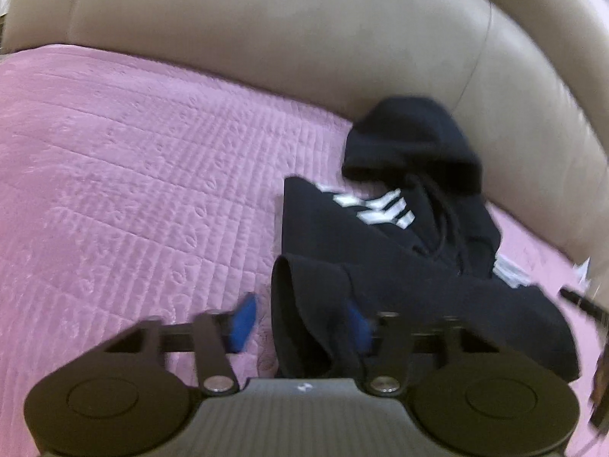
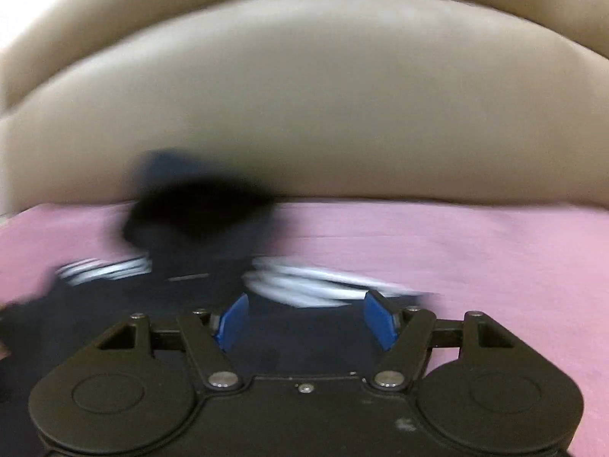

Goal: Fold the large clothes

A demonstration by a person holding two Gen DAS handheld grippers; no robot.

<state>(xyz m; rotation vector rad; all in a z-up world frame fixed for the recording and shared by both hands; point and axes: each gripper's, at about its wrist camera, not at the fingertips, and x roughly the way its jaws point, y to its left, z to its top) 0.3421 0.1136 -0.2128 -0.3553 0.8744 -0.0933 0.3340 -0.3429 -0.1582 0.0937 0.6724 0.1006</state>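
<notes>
A black hoodie (image 1: 415, 228) with white stripes lies bunched on the pink quilted cover (image 1: 133, 175), its hood toward the beige cushion. My left gripper (image 1: 300, 323) is open; a fold of the hoodie's edge hangs between its blue pads (image 1: 243, 321), touching the right one. In the blurred right wrist view the hoodie (image 2: 198, 228) lies just ahead, white stripes (image 2: 304, 282) showing. My right gripper (image 2: 304, 321) is open just over the dark cloth, holding nothing.
A beige padded backrest (image 1: 304, 38) curves behind the cover and also fills the right wrist view (image 2: 304, 114). The pink cover (image 2: 495, 266) stretches to the right there. A dark object (image 1: 586, 301) shows at the right edge of the left wrist view.
</notes>
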